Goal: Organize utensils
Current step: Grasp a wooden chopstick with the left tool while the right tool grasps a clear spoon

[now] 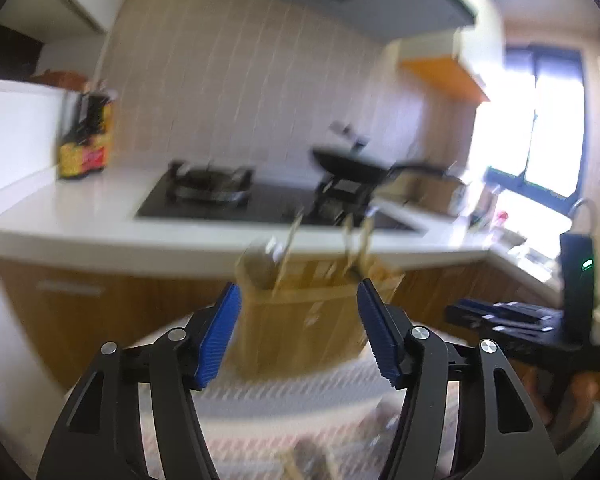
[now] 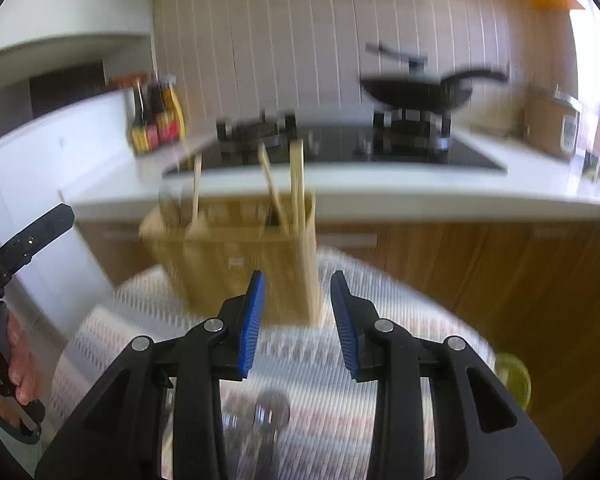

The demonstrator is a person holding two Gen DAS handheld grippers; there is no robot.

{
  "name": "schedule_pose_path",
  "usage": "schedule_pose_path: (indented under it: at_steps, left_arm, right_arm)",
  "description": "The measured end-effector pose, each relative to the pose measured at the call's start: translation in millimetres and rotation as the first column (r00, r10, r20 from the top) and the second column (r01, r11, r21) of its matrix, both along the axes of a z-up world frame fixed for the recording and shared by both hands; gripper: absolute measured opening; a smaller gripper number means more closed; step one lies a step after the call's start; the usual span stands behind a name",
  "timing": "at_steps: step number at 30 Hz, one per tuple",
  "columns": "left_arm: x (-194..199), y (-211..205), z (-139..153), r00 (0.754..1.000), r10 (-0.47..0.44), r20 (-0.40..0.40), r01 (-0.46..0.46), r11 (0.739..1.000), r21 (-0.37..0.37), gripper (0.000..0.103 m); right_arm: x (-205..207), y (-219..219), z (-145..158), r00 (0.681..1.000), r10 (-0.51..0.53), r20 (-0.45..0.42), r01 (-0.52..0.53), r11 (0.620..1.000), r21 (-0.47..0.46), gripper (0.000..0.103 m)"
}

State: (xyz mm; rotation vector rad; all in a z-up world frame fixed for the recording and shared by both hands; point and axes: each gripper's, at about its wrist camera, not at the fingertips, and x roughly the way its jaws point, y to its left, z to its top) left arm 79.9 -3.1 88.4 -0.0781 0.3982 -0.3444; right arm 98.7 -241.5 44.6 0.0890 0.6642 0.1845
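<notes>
Both your tongs gape wide, holding nothing.
Your left gripper [image 1: 299, 300] and right gripper [image 2: 297, 292] face the blurred tan slatted utensil holder [image 2: 236, 264] at twelve o'clock; wooden chopsticks [image 2: 296, 184] stand inside.

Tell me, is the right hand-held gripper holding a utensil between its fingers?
No, the right hand-held gripper is open, and only the holder and the striped cloth show in the gap beyond it.
</notes>
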Motion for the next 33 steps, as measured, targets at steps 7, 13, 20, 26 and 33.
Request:
schedule_pose_path:
  at_steps: [7,13,20,26,33]
  left_arm:
    - [-14,9,-53,0.966,-0.003,-0.258,0.010,1.000,0.025,0.057]
    - [-15,7,-103,0.882,-0.080,-0.465,0.090,0.996,-0.002,0.051]
    - [-3,-4,-136,0.821,-0.020,-0.570,0.083,0.993,0.085,0.042]
    - [-1,-27,-146,0.825,0.041,-0.564,0.112,0.966,0.234,0.036]
    - [3,-29,-148,0.823,0.046,-0.567,0.108,0.966,0.236,0.018]
  right_arm:
    - [-18,6,-55,0.958,0.045,-0.283,-0.035,0.999,0.042,0.031]
    - [-27,9,-89,0.909,0.074,-0.410,-0.048,0.996,0.076,0.031]
    - [-30,10,-101,0.888,0.075,-0.453,-0.050,0.996,0.068,0.027]
    - [-27,14,-104,0.880,0.095,-0.465,-0.066,0.995,0.078,0.023]
    - [-19,15,-113,0.863,0.105,-0.495,-0.070,0.994,0.088,0.010]
